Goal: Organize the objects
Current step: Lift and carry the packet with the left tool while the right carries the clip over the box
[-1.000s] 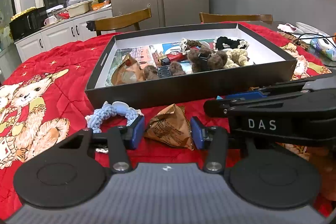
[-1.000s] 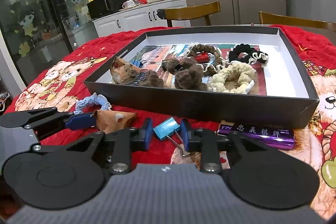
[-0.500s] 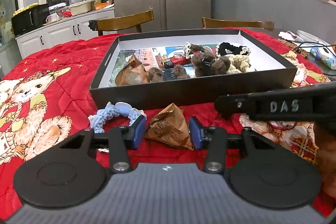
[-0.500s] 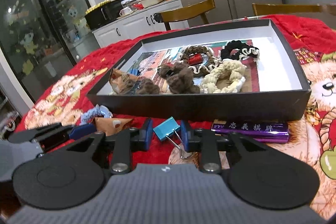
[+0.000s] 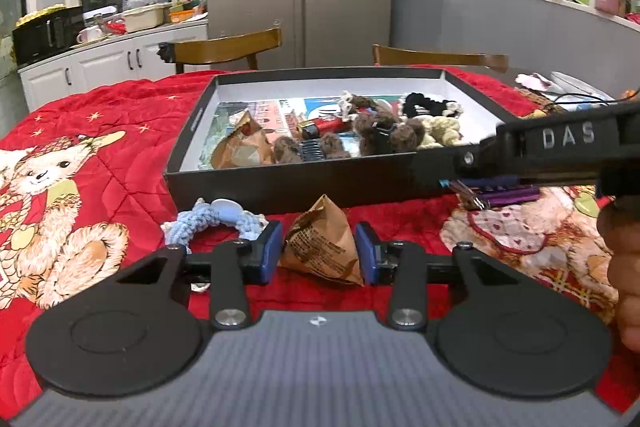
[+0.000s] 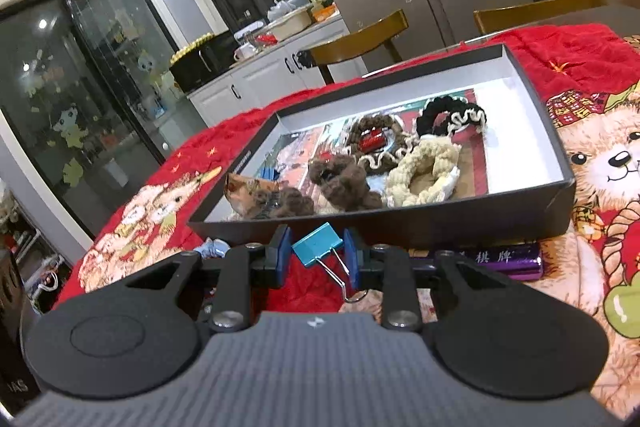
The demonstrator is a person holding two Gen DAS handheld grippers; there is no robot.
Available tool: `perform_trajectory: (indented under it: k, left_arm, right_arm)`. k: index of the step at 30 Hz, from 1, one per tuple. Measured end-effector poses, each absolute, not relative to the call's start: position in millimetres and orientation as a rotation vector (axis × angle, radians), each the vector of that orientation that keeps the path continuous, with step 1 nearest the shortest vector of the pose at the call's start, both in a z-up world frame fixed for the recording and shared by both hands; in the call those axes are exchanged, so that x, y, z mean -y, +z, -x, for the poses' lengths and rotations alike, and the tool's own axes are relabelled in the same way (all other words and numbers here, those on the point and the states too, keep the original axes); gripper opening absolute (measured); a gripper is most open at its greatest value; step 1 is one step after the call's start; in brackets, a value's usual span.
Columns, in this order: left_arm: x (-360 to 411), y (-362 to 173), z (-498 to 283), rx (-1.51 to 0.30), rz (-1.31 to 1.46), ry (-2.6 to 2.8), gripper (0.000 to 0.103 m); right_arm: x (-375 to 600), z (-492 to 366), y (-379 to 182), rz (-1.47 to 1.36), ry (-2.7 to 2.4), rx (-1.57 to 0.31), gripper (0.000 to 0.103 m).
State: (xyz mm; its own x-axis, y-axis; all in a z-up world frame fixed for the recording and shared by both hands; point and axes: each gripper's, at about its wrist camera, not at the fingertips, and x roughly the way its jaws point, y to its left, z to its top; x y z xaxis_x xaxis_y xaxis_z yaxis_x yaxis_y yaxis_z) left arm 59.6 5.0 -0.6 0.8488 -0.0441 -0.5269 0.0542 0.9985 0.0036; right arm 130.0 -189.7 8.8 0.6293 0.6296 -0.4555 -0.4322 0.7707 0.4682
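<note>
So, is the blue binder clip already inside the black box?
No, the blue binder clip sits between the right tongs, in front of the black box.

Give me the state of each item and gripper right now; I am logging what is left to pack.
Left gripper: closing around the brown paper packet, which lies on the red cloth.
Right gripper: shut on the blue binder clip, lifted off the cloth.
Black box: open, partly filled.
Blue braided ring: on the cloth, outside the box.
Purple box: lying flat before the box.

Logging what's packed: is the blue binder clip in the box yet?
Out. The blue binder clip sits between the right claw's fingers, before the box.
</note>
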Motion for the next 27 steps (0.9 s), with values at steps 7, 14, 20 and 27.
perform_trajectory:
  k: [7, 14, 20, 27]
  left_arm:
    - [-5, 2, -52, -0.525, -0.022, -0.06, 0.044]
    - [0, 9, -47, -0.509, -0.039, -0.072, 0.044]
    - [-6, 29, -46, -0.485, -0.003, -0.064, 0.044]
    - [-14, 60, -50, -0.429, 0.017, -0.038, 0.044]
  right_arm:
    - [200, -131, 18, -0.385, 0.636, -0.619, 0.032]
    - [202, -131, 26, -0.484, 0.655, -0.635, 0.032]
    - [200, -131, 47, -0.477, 0.638, -0.604, 0.032]
    - [197, -133, 82, -0.469, 0.652, -0.552, 0.032]
